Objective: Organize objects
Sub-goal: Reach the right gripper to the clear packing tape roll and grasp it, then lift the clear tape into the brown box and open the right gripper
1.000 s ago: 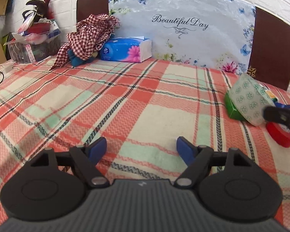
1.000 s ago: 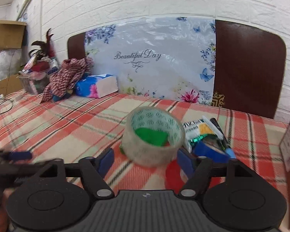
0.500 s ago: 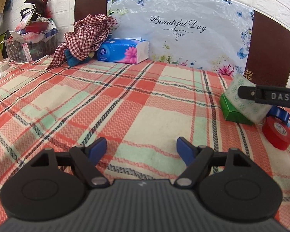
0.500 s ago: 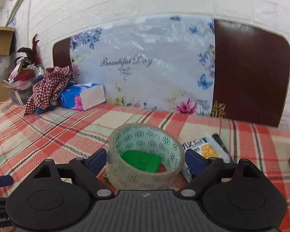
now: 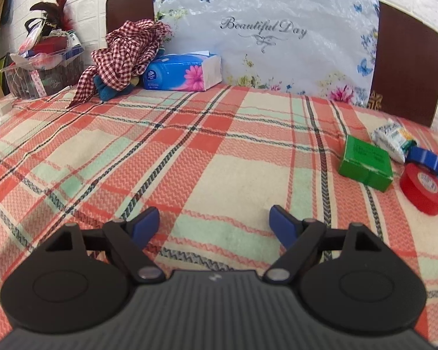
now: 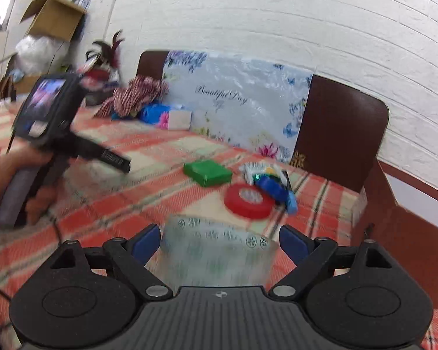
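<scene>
Woven plaid tablecloth [image 5: 207, 151], matt; glossy red tape roll [image 5: 422, 189]; clear patterned tape roll [image 6: 216, 250]

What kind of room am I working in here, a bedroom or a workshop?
Probably a lived-in room at home: a plaid cloth covers the surface, with a tissue box, crumpled checked fabric and a cluttered clear bin against a white brick wall.

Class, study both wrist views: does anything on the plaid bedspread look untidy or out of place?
Yes. A red-and-white checked cloth lies crumpled in a heap at the headboard, draped over something blue beside the blue tissue pack. Near the right edge, a green box, red tape roll and blue tape roll lie in a loose cluster.
</scene>
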`<state>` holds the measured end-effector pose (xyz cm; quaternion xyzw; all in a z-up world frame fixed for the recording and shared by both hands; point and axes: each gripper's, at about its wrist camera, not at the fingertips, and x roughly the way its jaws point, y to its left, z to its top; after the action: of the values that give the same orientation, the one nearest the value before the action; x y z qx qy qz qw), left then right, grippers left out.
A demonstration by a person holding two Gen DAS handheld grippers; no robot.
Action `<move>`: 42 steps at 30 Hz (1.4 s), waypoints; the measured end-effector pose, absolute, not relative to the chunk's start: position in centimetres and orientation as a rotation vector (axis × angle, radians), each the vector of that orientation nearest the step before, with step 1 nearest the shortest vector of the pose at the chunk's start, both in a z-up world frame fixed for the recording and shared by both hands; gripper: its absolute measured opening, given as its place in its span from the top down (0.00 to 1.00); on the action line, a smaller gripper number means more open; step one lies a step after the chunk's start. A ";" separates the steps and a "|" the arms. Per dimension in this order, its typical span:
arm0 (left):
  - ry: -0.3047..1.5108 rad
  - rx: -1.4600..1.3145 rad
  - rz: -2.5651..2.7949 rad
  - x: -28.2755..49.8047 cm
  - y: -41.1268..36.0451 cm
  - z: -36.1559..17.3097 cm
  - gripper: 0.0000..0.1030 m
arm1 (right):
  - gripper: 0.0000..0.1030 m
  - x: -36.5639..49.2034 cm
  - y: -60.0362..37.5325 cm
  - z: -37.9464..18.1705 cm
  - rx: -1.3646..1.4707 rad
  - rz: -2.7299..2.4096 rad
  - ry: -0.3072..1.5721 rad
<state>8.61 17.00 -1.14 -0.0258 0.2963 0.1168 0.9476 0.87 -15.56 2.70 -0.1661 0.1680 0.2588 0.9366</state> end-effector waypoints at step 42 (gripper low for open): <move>0.588 0.208 -0.527 15.3 -22.6 13.1 0.42 | 0.16 14.2 -32.9 5.9 -0.140 0.078 0.295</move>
<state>15.33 -22.61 13.11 0.1012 0.2861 -0.2563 0.9177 14.24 -32.86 5.94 -0.0696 0.1466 0.0388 0.9860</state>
